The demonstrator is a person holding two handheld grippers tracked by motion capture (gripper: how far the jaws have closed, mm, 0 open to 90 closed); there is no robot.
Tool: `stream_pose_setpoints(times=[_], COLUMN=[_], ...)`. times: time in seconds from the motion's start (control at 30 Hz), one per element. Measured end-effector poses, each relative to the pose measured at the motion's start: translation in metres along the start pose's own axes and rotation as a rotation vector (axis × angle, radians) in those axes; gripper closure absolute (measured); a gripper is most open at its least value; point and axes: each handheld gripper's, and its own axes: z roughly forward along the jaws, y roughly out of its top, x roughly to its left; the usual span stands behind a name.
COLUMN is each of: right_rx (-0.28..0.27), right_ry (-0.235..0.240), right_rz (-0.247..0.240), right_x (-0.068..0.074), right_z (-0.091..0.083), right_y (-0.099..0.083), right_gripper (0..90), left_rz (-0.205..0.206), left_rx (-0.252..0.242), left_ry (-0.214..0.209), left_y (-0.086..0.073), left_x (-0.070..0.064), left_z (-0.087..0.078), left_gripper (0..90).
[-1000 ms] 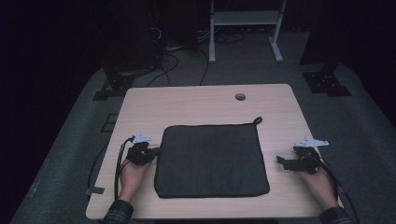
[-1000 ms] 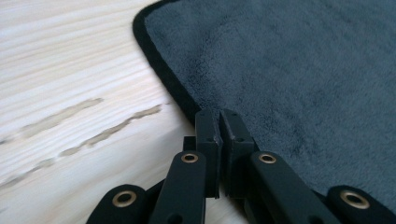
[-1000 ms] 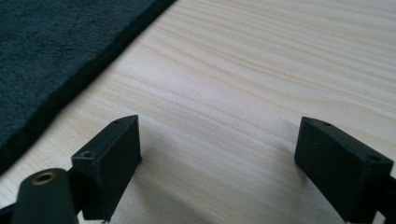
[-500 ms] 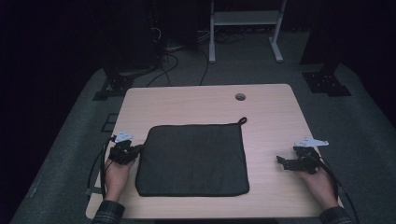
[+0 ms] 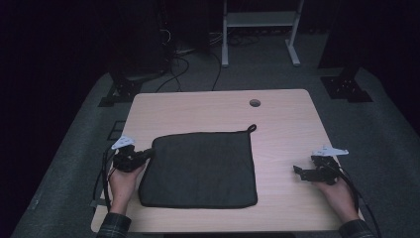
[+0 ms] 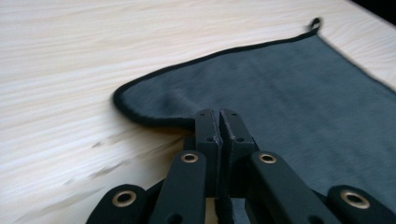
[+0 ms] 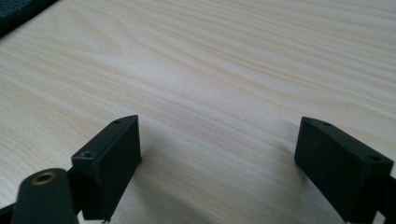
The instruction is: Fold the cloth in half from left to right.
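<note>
A dark grey cloth (image 5: 200, 168) with a hanging loop (image 5: 251, 128) at its far right corner lies flat on the wooden table (image 5: 218, 106). My left gripper (image 5: 146, 153) is at the cloth's left edge near the far left corner, jaws shut on the cloth's hem (image 6: 154, 120), as the left gripper view shows (image 6: 219, 116). My right gripper (image 5: 297, 170) rests on the table's right side, well apart from the cloth, jaws wide open over bare wood (image 7: 219, 140). A corner of the cloth (image 7: 18, 11) appears at the top left of the right gripper view.
A round cable hole (image 5: 254, 103) sits near the table's far edge. Beyond the table stand a white frame's legs (image 5: 225, 34), cables (image 5: 183, 64) on the dark floor and black stand feet (image 5: 346, 87).
My left gripper has dragged the cloth leftward across the table, then eased slightly right. The right gripper has stayed put.
</note>
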Motion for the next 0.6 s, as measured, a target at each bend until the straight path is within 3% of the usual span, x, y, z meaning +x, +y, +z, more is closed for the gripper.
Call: stream_pose_setpoints(times=[0.2,0.6], right_rx=[0.0,0.0], right_ry=[0.0,0.0], right_rz=[0.0,0.0], right_x=[0.0,0.0], right_z=[0.0,0.0], right_y=[0.0,0.0], right_gripper=[13.5,13.5], left_rz=[-0.004,0.022], left_rx=[-0.004,0.0], left_ry=[-0.085,-0.164], left_y=[0.004,0.016], left_x=[-0.012,-0.033], left_z=[0.014,0.032], left_gripper=[86.7,86.7])
